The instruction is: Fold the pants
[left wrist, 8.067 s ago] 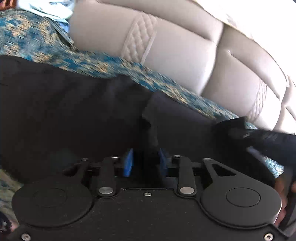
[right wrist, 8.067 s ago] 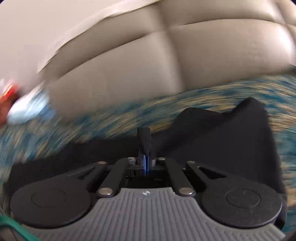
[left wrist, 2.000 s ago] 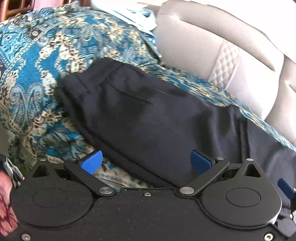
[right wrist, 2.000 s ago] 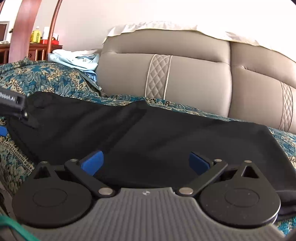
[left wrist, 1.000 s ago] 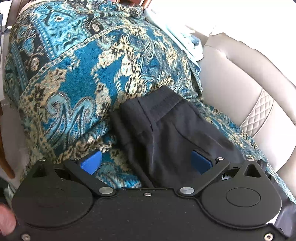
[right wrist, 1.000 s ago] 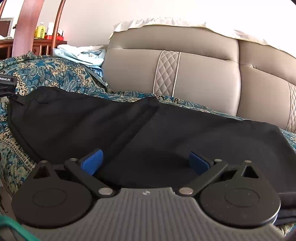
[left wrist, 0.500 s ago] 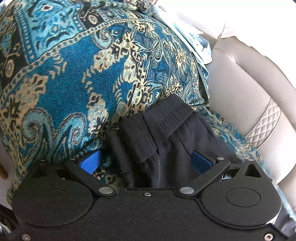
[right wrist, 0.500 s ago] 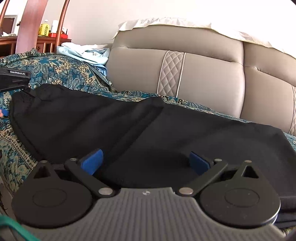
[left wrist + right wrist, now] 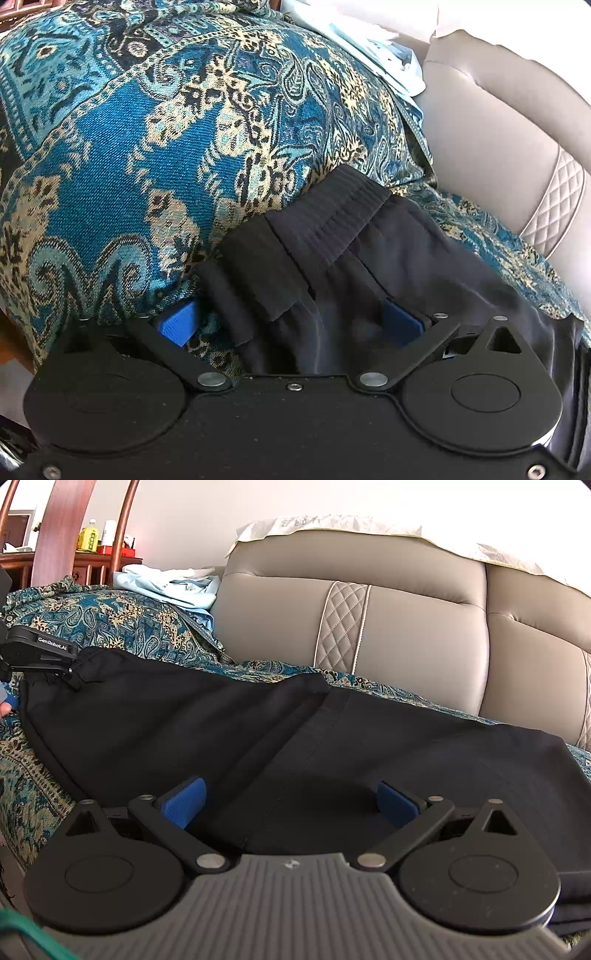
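Black pants [image 9: 332, 746] lie lengthwise on the sofa seat over a blue patterned throw, folded leg over leg. In the left wrist view the ribbed waistband [image 9: 332, 221] bunches against the throw-covered armrest. My left gripper [image 9: 290, 325] is open, its blue pads either side of the waistband end, with cloth between the jaws. It also shows at the far left of the right wrist view [image 9: 40, 653]. My right gripper [image 9: 291, 805] is open, low over the pants' near edge around the middle of the legs.
The blue and gold patterned throw [image 9: 147, 129] covers the armrest and seat. The beige leather sofa back [image 9: 406, 635] rises behind the pants. Light blue folded clothes [image 9: 173, 587] sit on the armrest top. A wooden cabinet with bottles [image 9: 92, 542] stands at far left.
My left gripper has moved in closer onto the waistband end, which now lies between its open jaws. My right gripper has drifted slightly over the pants and stays open.
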Action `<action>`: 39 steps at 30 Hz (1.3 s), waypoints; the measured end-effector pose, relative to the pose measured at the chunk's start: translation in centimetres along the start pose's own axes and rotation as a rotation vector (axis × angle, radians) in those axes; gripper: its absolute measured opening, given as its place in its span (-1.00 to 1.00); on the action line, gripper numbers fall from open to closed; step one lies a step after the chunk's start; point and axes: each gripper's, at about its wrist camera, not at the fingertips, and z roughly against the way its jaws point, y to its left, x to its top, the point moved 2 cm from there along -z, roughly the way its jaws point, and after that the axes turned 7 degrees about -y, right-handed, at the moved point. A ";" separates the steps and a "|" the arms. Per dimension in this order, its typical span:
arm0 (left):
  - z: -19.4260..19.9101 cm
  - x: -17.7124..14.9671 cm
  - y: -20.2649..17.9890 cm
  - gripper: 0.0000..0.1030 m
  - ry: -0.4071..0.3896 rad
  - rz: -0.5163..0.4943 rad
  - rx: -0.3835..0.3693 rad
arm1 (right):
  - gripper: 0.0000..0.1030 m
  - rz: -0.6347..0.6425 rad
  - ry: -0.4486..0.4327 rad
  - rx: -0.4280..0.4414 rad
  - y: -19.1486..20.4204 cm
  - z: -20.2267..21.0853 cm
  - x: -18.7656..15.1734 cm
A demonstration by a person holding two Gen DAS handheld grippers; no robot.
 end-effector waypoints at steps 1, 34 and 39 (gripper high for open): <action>0.1 0.0 0.2 0.97 -0.004 0.003 -0.007 | 1.00 0.000 0.000 0.000 0.0 0.0 0.0; 9.0 2.2 -5.0 -0.68 -0.294 -0.105 -0.164 | 1.00 -0.065 0.050 0.043 -1.2 -0.2 2.2; 11.4 3.3 -10.2 -0.68 -0.331 -0.157 -0.327 | 1.00 -0.212 0.016 0.070 -4.7 0.7 3.8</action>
